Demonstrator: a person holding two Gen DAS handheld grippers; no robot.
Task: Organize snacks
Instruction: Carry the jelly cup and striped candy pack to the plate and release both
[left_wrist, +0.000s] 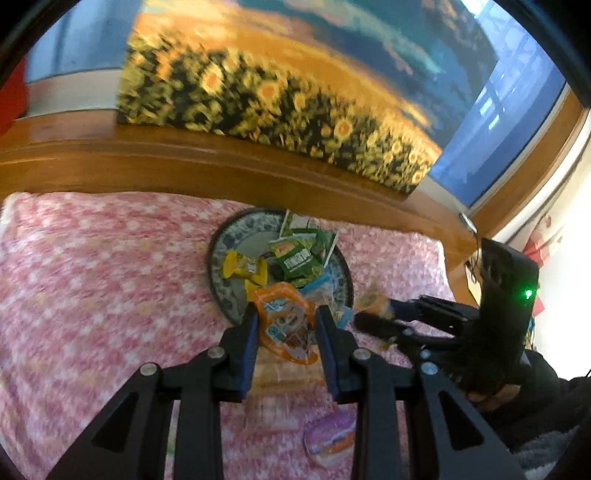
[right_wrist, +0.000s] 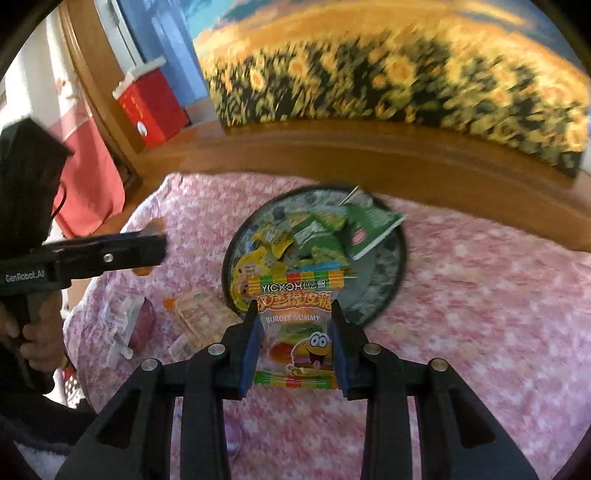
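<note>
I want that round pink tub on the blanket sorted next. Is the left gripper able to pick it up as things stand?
Probably not yet: the left gripper is shut on an orange snack packet, so its jaws are taken. The pink tub itself lies uncovered on the blanket.

My left gripper (left_wrist: 286, 325) points steeply down, its blue-padded fingers (left_wrist: 248, 343) clamped on an orange snack packet (left_wrist: 286, 325). My right gripper (right_wrist: 294, 325) tilts down too, pinching a burger gummy packet (right_wrist: 295, 332).
</note>
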